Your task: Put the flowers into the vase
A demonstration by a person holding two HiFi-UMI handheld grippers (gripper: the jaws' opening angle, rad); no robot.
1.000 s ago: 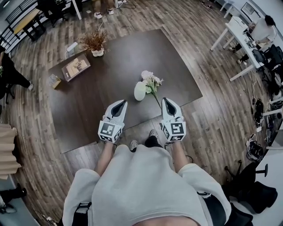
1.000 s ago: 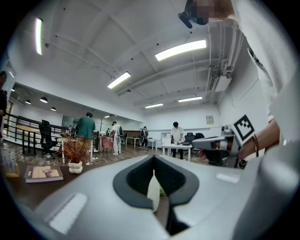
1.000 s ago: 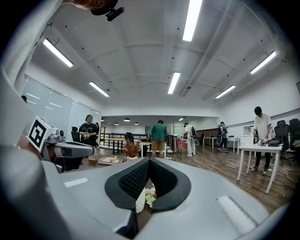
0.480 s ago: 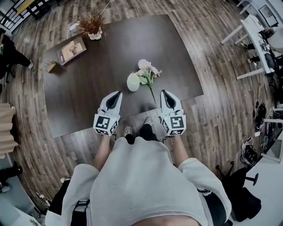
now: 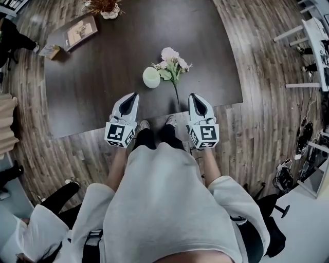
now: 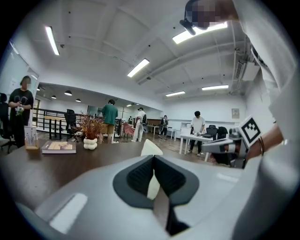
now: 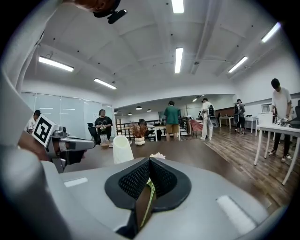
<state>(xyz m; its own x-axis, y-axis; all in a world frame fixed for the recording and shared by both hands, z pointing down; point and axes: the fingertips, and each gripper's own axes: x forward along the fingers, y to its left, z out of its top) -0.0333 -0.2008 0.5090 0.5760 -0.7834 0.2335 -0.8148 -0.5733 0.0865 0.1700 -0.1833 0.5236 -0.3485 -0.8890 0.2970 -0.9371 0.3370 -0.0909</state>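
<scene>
On the dark table (image 5: 103,87) stands a pale upright vase (image 5: 151,77). Right beside it lies a bunch of pink and white flowers (image 5: 172,62), its long green stem (image 5: 177,97) running toward the front edge. My left gripper (image 5: 135,95) is at the front edge, below and left of the vase, jaws together and empty. My right gripper (image 5: 192,95) is just right of the stem's end, shut, with no hold on the stem. In the left gripper view the vase (image 6: 151,149) rises behind the shut jaws. The right gripper view shows the vase (image 7: 121,149) and blooms (image 7: 157,155) ahead.
A book (image 5: 79,31), a small box (image 5: 51,50) and a dried plant in a white pot (image 5: 105,7) sit at the table's far left. White desks (image 5: 308,31) stand at the right. Several people stand in the room beyond. My shoes (image 5: 144,125) are under the table edge.
Both grippers have sunk toward the table's front edge. In the head view the table, vase and flowers have slid up the picture. The flowers and vase have not moved on the table.
</scene>
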